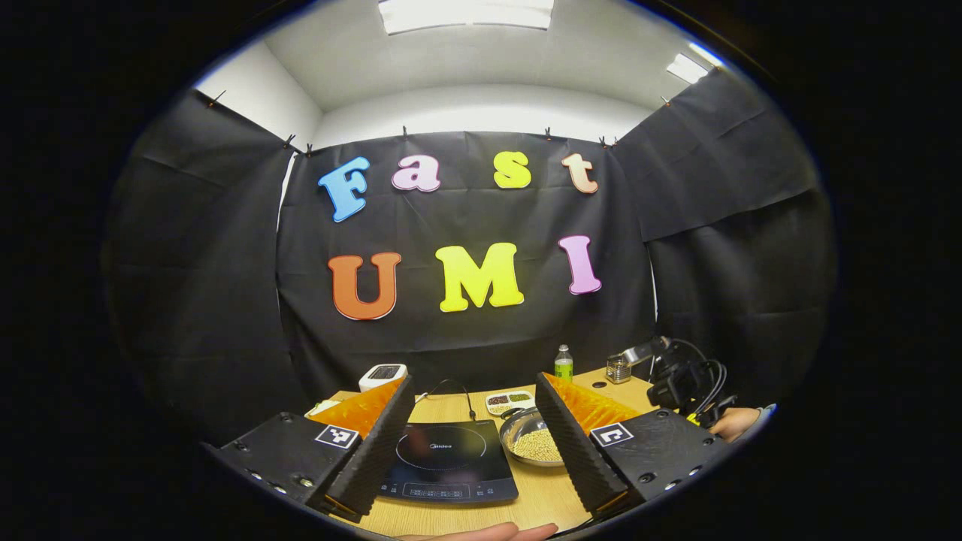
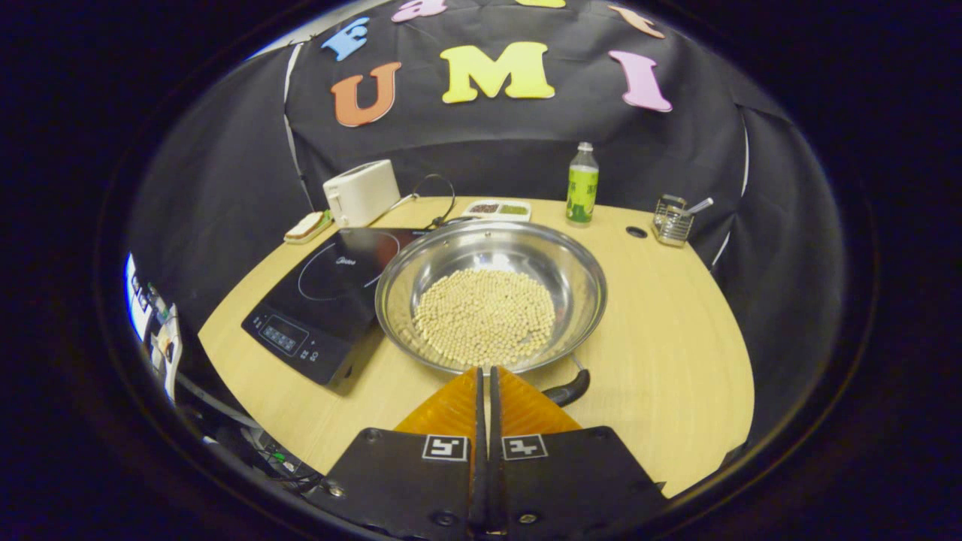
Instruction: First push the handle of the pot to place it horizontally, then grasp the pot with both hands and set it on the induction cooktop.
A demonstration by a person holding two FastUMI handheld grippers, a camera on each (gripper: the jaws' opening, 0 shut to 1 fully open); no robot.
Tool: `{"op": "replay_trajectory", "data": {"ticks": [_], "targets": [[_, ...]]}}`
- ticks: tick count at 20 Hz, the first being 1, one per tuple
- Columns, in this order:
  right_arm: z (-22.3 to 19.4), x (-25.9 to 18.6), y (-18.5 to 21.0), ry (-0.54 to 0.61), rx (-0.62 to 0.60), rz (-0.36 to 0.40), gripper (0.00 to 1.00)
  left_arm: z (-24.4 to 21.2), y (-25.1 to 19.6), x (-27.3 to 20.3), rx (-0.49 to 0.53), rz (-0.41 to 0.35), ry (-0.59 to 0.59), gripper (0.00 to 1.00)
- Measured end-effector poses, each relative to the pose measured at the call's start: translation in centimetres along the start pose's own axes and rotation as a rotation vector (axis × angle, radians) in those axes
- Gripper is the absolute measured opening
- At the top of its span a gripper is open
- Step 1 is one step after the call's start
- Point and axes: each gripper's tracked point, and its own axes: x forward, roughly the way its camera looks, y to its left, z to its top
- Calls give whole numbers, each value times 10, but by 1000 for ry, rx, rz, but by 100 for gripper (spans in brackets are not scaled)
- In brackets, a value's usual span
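Your left tongs (image 1: 475, 421) hang spread above the black induction cooktop (image 1: 449, 460). Your right tongs (image 2: 485, 376) are pressed together, empty, at the near rim of the round steel pot of pale beans (image 2: 490, 294), beside its black handle (image 2: 569, 388). The pot sits on the wooden tabletop (image 2: 676, 361), just right of the cooktop

Left gripper view: sits low near the table's (image 1: 458, 406) front edge, facing level at the back wall, induction cooktop (image 1: 447, 458) close ahead.
Right gripper view: rides higher, tilted down, close over the pot (image 2: 490, 293) and its handle (image 2: 567, 389).
Shared by the 2 views: cooktop, pot, green bottle (image 1: 564, 364), toaster (image 2: 361, 192), utensil rack (image 2: 671, 219).
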Motion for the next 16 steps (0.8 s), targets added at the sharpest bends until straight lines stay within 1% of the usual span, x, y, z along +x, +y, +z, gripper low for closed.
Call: {"op": "replay_trajectory", "data": {"ticks": [1, 2, 3, 4, 5, 8, 10, 11, 12, 14, 15, 16], "targets": [[-4, 4, 2, 15, 0, 8, 4, 0, 1, 0, 0, 8, 0, 96], [-8, 8, 2, 30, 6, 11, 4, 1, 6, -2, -4, 28, -2, 96], [-11, 12, 1, 44, 14, 7, 1, 2, 11, -3, -12, 49, -3, 96], [-14, 13, -1, 53, 19, -3, 4, 3, 14, -3, -24, 62, -5, 96], [-15, 14, -2, 56, 21, -5, 4, 5, 15, -4, -38, 66, -10, 96], [-20, 21, 1, 75, 36, 27, 4, 10, 20, -4, -61, 80, -21, 96], [-19, 22, 1, 84, 38, 35, 1, 11, 23, 0, -61, 95, -22, 96], [-18, 22, 1, 89, 35, 40, 4, 11, 25, 2, -65, 97, -21, 96], [-20, 22, 0, 93, 29, 46, 1, 11, 23, 7, -71, 96, -16, 96], [-19, 22, -5, 90, 36, 51, 1, 11, 23, 12, -78, 88, -15, 96], [-19, 22, -9, 90, 35, 50, 4, 12, 25, 15, -72, 86, -19, 96], [-20, 23, -14, 94, 33, 46, 1, 14, 29, 18, -68, 94, -27, 96]]}}
